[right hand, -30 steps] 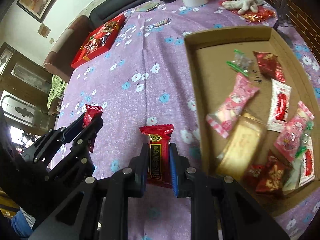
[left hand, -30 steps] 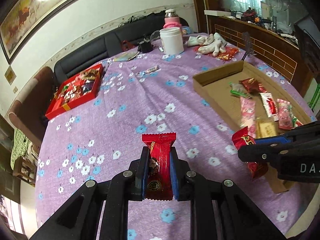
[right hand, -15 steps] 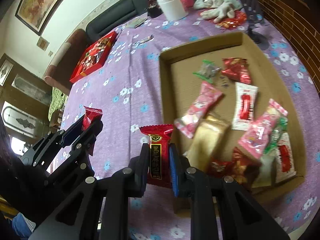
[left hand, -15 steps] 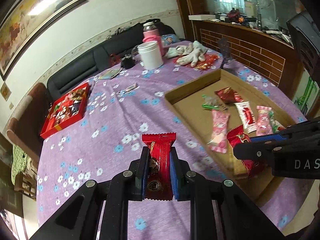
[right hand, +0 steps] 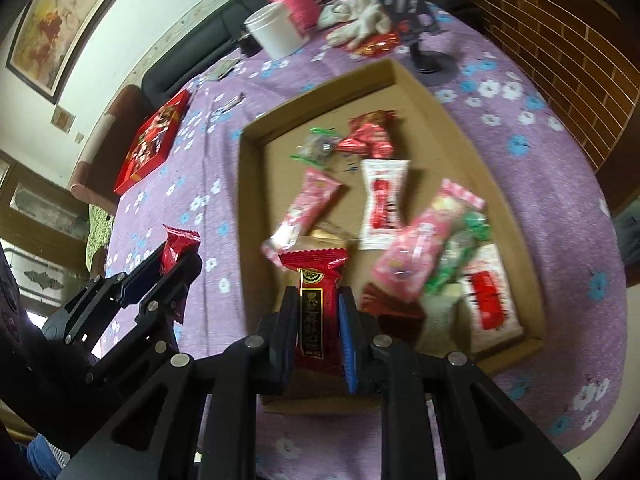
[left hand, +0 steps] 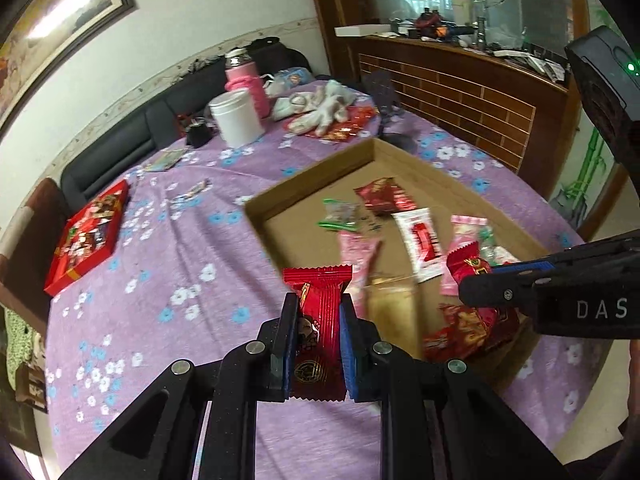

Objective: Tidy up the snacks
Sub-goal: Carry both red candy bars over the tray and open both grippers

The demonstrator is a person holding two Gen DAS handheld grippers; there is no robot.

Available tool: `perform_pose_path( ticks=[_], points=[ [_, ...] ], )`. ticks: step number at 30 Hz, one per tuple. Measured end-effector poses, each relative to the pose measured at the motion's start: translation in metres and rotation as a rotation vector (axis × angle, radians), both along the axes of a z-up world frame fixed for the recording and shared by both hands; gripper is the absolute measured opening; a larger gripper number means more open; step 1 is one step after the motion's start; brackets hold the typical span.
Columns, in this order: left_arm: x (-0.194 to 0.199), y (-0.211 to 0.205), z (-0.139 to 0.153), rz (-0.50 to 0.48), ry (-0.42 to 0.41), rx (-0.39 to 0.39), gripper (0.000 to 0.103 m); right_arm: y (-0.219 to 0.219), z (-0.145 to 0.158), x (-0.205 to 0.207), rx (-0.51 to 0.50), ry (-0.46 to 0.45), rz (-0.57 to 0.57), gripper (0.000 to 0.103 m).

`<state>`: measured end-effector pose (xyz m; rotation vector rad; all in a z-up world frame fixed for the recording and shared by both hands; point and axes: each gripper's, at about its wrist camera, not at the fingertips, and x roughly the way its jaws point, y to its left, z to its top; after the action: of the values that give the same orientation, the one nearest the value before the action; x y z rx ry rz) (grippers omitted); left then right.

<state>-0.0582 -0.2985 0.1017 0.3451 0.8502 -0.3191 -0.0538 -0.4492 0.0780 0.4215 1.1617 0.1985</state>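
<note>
My left gripper (left hand: 318, 312) is shut on a red snack packet (left hand: 320, 320), held upright above the near left corner of the cardboard tray (left hand: 304, 178). From the right wrist view that left gripper (right hand: 182, 258) sits over the purple cloth left of the tray. My right gripper (right hand: 319, 308) is shut on a red snack packet with a black label (right hand: 318, 304), hanging over the near end of the cardboard tray (right hand: 432, 100). In the left wrist view the right gripper (left hand: 472, 290) shows from the side with its packet (left hand: 466, 260). Several wrapped snacks lie in the tray.
A red open box of sweets (left hand: 88, 236) lies at the table's left edge. At the far side stand a white jar (left hand: 236, 118), a pink flask (left hand: 244, 80), white gloves (left hand: 320, 106) and a black stand (right hand: 424, 48). A black sofa and a brick-patterned counter lie beyond the table.
Both grippers have travelled right across the table with their red packets, from over the purple cloth to over the tray's near end. Both stayed shut.
</note>
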Motion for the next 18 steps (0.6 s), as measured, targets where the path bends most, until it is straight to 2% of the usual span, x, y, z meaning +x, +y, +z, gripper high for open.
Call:
perform_pose_path(
  ticks=[6,18],
  points=[
    [0.003,-0.026,-0.011,-0.049,0.068,-0.044,0.018,-0.024,-0.006,-0.001,-0.008,0.016,-0.031,0.018],
    [0.005,-0.056,-0.045,-0.104,0.141,-0.011,0.018,-0.041,-0.033,0.009,-0.030,0.083,-0.029,0.018]
  ],
)
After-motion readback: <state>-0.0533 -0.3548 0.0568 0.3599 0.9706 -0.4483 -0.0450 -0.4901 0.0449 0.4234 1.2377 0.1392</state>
